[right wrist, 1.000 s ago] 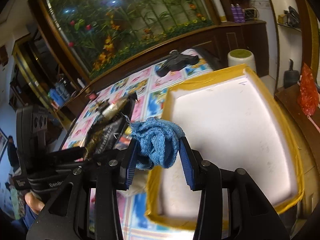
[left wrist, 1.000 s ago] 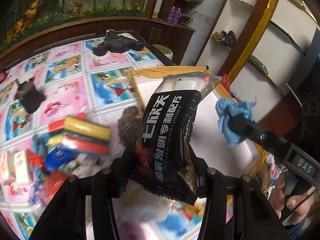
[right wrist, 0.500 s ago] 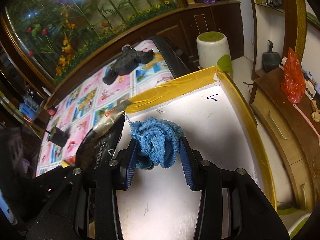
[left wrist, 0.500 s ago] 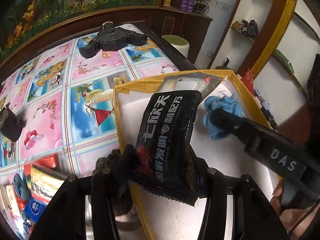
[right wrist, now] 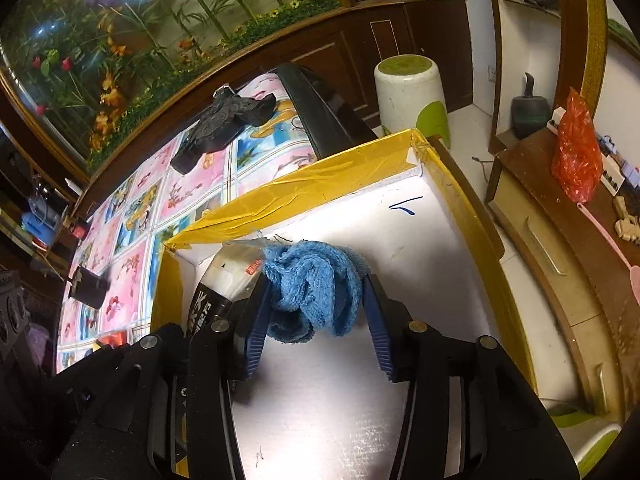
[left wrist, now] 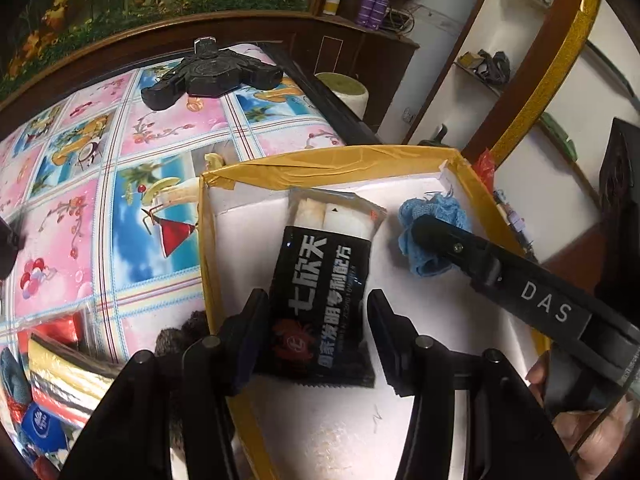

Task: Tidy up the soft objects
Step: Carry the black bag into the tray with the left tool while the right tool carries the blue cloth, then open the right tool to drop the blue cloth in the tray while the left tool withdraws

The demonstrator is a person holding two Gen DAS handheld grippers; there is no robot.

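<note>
On the far left of the left wrist view, at the table's near edge, a heap of bright packets (left wrist: 52, 376) lies on the pink and blue patterned tablecloth (left wrist: 120, 168), with a dark fuzzy item (left wrist: 182, 336) just beside the outer wall of the white box (left wrist: 460, 360), whose rim is bound in yellow tape. A black three-armed object (left wrist: 208, 76) rests at the cloth's far end.

Inside the box, the left gripper (left wrist: 316, 332) points down over the floor with a black packet (left wrist: 324, 296) printed in white characters between its fingers. The packet's clear top end leans against the box's far wall. The left pad touches the packet's edge, while a gap shows at the right pad, so the jaws stand slack around it, not pinching.

Further right, the right gripper (right wrist: 318, 312) reaches into the same box, a hand (left wrist: 588, 432) visible behind it. A crumpled blue cloth (right wrist: 316, 288) sits between its blue-padded fingers (right wrist: 256, 320). Its jaws have just been opening; the cloth touches the left pad, with a little daylight at the right one, and it rests low against the box floor, just beside the packet's clear end.

Beyond the box stand a white and green stool (right wrist: 412, 96) and a wooden cabinet (right wrist: 560, 216) bearing a red plastic bag (right wrist: 576, 156).
</note>
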